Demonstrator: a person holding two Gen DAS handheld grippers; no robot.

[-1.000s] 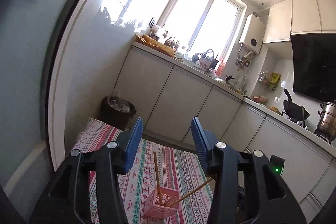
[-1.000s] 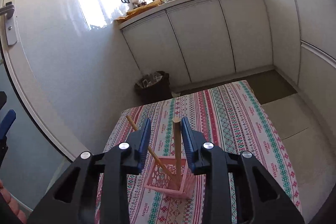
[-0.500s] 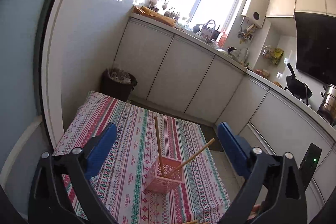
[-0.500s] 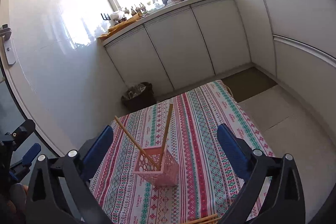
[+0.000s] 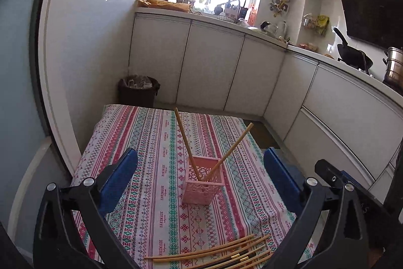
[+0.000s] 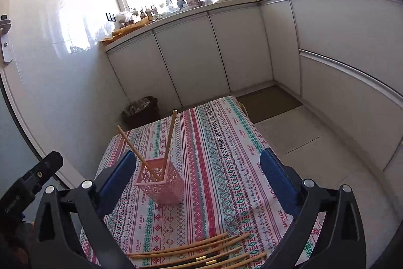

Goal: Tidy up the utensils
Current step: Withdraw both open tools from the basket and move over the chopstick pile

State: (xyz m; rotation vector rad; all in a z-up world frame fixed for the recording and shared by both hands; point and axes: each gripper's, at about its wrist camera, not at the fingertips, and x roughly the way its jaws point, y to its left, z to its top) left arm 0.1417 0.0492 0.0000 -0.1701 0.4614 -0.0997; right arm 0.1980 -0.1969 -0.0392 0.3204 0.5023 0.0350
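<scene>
Now, with both the left gripper point(image 5: 200, 177) and right gripper point(image 6: 197, 174) gaping empty, we should pinch one chopstick point(image 5: 201, 250) at the table's point(image 5: 141, 132) near edge, then lift it into the pink basket point(image 5: 204, 183).

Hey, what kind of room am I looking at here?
Most likely a home kitchen: white base cabinets run under a counter, a black wok and a steel pot sit on the stove side, and chopsticks lie on a table with a patterned cloth.

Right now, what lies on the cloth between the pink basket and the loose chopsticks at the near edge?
Nothing: bare patterned cloth separates the basket from the chopsticks, clearest in the right wrist view.
</scene>
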